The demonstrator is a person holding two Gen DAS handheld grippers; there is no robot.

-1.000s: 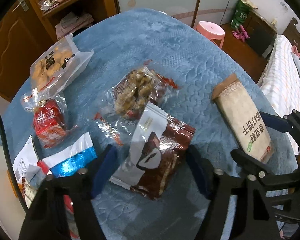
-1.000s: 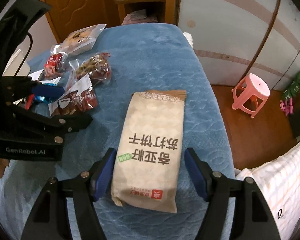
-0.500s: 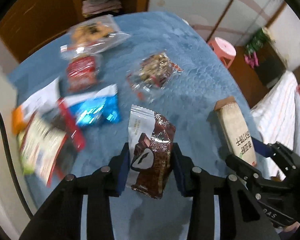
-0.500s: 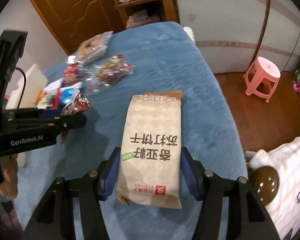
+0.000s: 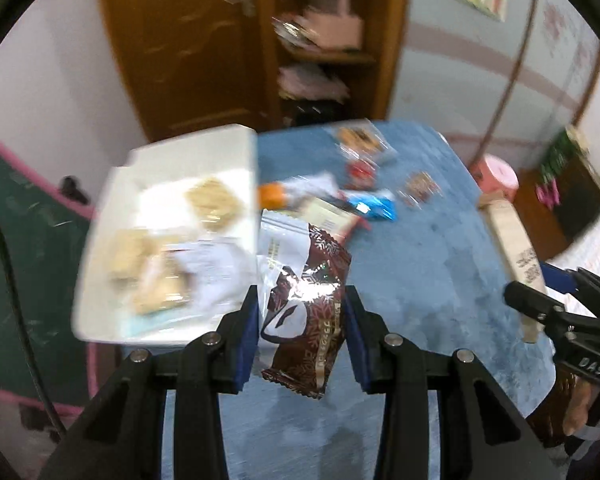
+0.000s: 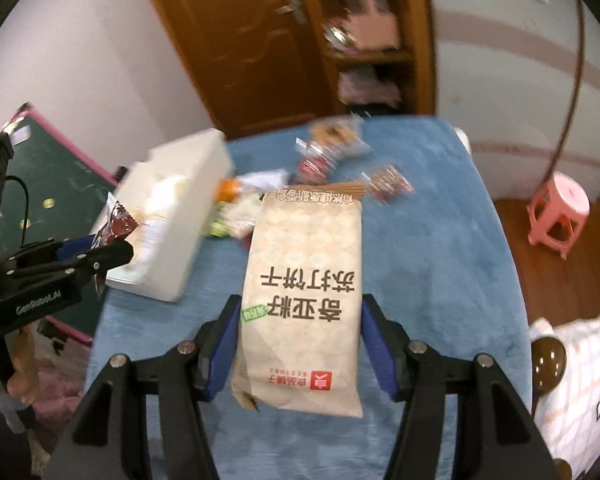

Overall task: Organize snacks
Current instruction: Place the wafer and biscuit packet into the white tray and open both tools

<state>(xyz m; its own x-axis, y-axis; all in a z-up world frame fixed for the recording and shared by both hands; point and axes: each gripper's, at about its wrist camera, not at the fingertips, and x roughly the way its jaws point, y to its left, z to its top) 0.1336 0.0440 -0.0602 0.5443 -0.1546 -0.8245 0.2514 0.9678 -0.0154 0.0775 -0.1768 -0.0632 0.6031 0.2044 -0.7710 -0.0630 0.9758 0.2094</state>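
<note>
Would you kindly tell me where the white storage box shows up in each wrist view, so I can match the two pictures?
Left wrist view: the white storage box fills the left-centre, just above the left hand-held gripper.
Right wrist view: it stands left of centre, at the table's left edge.
Shared landmark: the pink stool, at the right in both.

A storage box [image 6: 168, 216] sits at the table's [image 6: 440, 240] left edge, loose snack packets [image 6: 332, 152] scattered beside it to the right
</note>
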